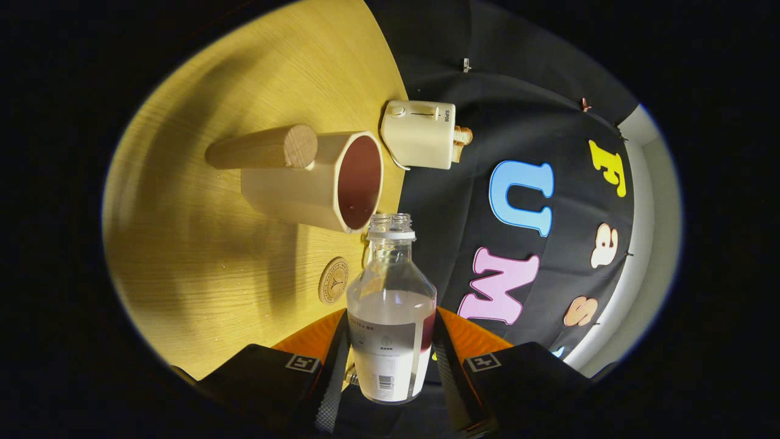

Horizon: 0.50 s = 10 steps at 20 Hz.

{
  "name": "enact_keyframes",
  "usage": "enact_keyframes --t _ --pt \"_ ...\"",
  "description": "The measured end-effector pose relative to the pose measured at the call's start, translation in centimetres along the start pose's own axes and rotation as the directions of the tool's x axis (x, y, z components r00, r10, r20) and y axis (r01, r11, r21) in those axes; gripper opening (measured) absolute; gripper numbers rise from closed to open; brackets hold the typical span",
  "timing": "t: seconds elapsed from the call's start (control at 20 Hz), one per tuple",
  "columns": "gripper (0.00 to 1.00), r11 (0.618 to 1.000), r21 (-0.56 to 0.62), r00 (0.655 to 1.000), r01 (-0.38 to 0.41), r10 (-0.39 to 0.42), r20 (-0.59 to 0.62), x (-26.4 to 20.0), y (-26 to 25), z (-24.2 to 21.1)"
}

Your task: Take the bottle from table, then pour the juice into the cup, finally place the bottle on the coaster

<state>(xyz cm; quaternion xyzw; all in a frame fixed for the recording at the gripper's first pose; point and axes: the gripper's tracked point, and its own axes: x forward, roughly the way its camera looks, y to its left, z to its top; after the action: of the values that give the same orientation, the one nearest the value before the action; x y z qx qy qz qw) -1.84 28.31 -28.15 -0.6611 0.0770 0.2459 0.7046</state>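
Clear bottle (390, 317) clamped between fingers (332, 378), seemingly tipped toward cup (317, 182)

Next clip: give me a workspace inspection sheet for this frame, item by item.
Surface: round light wooden table, no spills seen.
Job's things: uncapped clear bottle, tipped toward the cup, mouth near its rim; dark red liquid shows inside the cup; round coaster bare, beside the bottle.
Clutter: cream toaster with bread in it, beyond the cup.
Grippers: gripper shut on the bottle, fingers pressing both sides of its labelled body.
Cables: thin cord at the toaster's base, destination unclear.
Surroundings: black cloth wall behind the table; pale strip at its far side.
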Motion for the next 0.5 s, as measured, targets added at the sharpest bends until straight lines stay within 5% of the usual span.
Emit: enact_keyframes --t 0.5 --pt "0.71 0.997 -0.082 1.0 0.006 -0.005 0.018 0.7 -0.53 -0.04"
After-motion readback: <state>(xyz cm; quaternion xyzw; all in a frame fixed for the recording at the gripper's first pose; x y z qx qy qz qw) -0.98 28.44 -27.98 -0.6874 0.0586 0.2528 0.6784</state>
